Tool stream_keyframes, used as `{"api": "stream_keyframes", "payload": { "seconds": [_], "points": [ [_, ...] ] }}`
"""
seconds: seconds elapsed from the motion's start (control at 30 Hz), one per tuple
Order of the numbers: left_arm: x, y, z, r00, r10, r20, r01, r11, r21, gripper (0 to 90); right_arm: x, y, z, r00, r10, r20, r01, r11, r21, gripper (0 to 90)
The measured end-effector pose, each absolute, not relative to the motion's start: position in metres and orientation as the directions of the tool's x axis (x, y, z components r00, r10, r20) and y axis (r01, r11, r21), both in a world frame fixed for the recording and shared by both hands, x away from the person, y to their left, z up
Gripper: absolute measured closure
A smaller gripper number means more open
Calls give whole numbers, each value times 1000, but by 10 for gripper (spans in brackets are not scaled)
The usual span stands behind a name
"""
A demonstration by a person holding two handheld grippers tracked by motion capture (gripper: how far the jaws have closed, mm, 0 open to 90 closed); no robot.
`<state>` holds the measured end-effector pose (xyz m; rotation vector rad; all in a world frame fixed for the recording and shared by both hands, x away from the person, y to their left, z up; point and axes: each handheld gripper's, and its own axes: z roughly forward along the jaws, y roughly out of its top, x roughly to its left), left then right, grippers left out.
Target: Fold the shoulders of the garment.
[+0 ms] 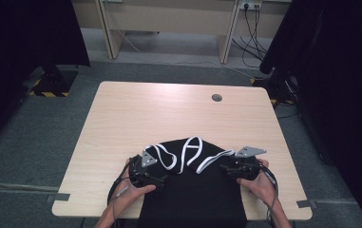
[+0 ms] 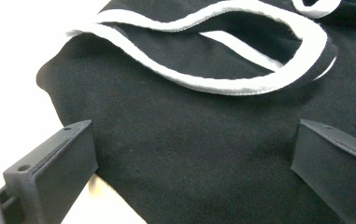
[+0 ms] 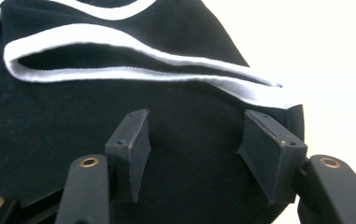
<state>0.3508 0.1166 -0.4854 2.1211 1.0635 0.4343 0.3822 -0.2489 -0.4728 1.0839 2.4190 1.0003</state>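
Black garment (image 1: 193, 190) with white trim (image 1: 188, 154): lies on the near edge of your wooden table (image 1: 169, 109), hanging over it, between your two tools. Left gripper (image 1: 157, 180): at the garment's left edge, jaws spread wide over cloth. Right gripper (image 1: 223, 168): at its right edge, jaws parted, cloth beneath, nothing pinched.

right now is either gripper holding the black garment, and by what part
Nothing is held. The left gripper and right gripper both stand open over the black garment, pads off the cloth.
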Motion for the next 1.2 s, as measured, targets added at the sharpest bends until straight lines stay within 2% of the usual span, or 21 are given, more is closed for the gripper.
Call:
{"api": "stream_keyframes", "payload": {
  "seconds": [0.27, 0.83, 1.0, 1.07, 1.2],
  "points": [
    [363, 114, -485, 606, 795, -20, 558, -407, 723, 0, 403, -252, -475, -649, 761, 8, 528, 442, 725, 410],
    [379, 109, -485, 608, 794, -17, 554, -408, 726, 0, 419, -260, -476, -619, 785, 6, 538, 419, 732, 391],
    [379, 109, -485, 608, 794, -17, 553, -408, 726, 0, 419, -259, -477, -628, 778, 15, 538, 419, 732, 320],
    [379, 109, -485, 608, 794, -16, 553, -408, 726, 0, 418, -256, -477, -637, 770, 23, 539, 424, 728, 254],
    [379, 109, -485, 608, 794, -16, 553, -408, 726, 0, 415, -252, -477, -646, 762, 43, 539, 416, 732, 229]
  ]
}}
